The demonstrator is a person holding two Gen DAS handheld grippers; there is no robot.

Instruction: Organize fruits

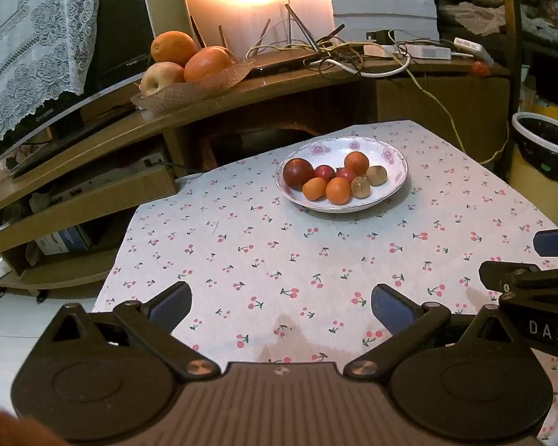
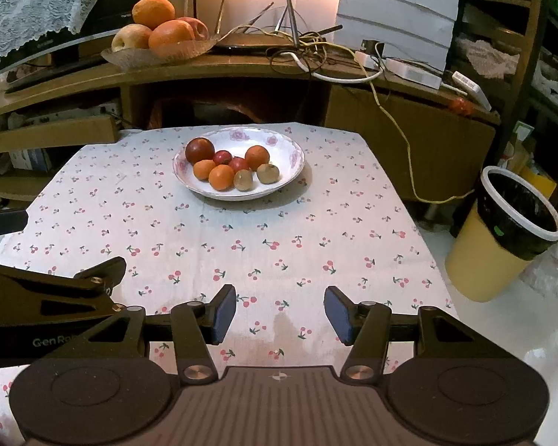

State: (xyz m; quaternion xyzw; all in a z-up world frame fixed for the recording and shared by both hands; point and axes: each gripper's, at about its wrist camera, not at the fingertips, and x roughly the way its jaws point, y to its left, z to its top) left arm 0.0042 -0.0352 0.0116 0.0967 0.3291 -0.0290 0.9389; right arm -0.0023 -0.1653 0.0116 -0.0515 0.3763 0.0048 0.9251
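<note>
White plate, pink roses on rim; orange, dark red, brown fruits. Beneath plate, white cloth, red cherries. Right of plate, yellow bin.

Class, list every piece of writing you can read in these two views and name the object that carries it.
"DAS": on the right gripper's black body, cut off at the picture's edge.
"Gen Ro": on the left gripper's black arm, partly hidden.
Logo on the television frame: too small and blurred to read.
Print on the blue-and-white box on the lower shelf: unreadable.
</note>
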